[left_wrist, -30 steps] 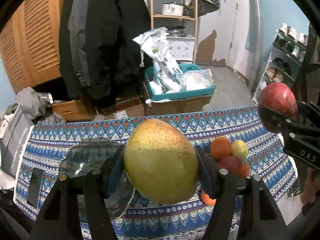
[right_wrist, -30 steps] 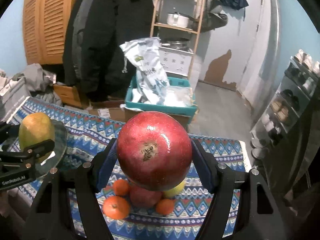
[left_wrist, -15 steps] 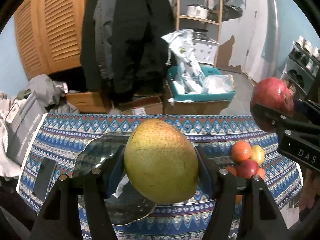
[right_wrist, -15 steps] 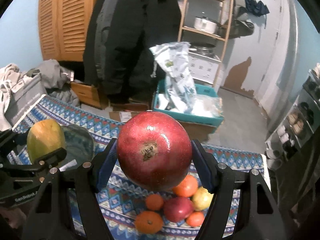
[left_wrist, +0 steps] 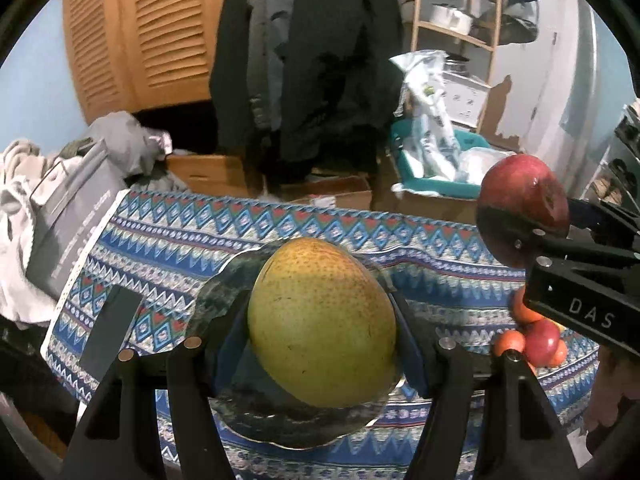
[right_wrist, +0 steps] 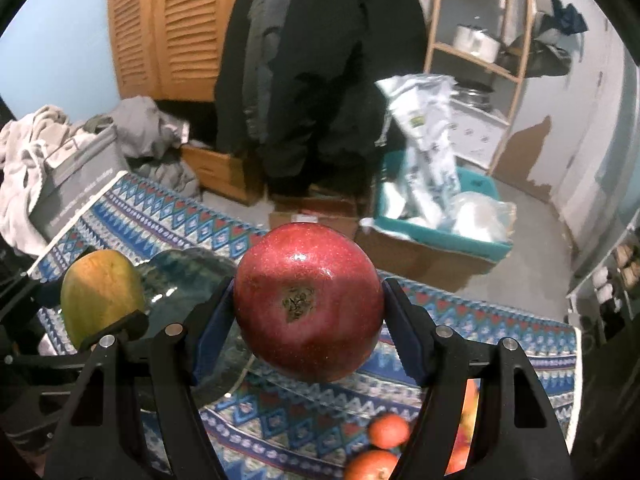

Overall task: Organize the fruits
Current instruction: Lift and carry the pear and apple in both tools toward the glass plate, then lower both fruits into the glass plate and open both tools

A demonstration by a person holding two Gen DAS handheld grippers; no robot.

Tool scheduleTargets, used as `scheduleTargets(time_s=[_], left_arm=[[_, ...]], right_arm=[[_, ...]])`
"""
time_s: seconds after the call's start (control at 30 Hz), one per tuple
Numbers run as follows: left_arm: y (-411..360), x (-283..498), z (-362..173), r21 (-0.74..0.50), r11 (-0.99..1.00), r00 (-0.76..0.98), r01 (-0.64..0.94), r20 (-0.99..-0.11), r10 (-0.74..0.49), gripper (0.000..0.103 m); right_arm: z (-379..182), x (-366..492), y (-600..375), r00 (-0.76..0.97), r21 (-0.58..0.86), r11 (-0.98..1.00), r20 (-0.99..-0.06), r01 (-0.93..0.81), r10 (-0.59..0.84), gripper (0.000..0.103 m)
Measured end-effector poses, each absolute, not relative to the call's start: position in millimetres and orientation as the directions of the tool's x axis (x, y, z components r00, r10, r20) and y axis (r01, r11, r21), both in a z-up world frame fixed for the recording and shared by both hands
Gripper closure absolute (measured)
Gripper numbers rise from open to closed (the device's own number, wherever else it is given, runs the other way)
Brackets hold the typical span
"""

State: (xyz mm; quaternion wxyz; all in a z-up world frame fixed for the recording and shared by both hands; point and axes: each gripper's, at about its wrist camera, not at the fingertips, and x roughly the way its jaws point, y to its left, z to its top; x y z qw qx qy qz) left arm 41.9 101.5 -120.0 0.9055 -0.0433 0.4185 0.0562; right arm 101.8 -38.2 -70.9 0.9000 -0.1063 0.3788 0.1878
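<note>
Patterned tabletop point(left_wrist: 168, 240) with a glass plate point(left_wrist: 224, 296).
Above the plate, left gripper point(left_wrist: 322, 336) fingers clamp a pear point(left_wrist: 320, 332); right gripper point(right_wrist: 306, 312) fingers clamp a pomegranate point(right_wrist: 308, 300).

The glass plate point(left_wrist: 224, 308) lies bare on the patterned cloth point(left_wrist: 168, 240), open from above, with only a dark flat card point(left_wrist: 108, 330) just left of it. Right of the plate, a heap of small fruit point(left_wrist: 536, 340) crowds the cloth, and 2 loaded grippers, left point(left_wrist: 322, 336) and right point(right_wrist: 308, 304), hang side by side above the plate.
</note>
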Motion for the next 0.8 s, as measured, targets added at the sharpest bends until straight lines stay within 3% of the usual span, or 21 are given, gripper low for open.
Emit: scheduleTargets(time_s=[0.4,0.8], left_arm=[[154.2,48.3,-167.6,0.002,0.97,0.549,-0.243,-0.824,0.14,0.035],[181.4,52.2,-218.0,-0.012,0.958,0.434,-0.285,-0.893,0.118,0.035]], right_arm=[[-126.4,122.5,22.8,0.521,-0.022,0.863,-0.805,-0.504,0.284,0.031],[-186.7,131.6,53.4,0.378,0.017,0.827,-0.884,-0.562,0.274,0.031]])
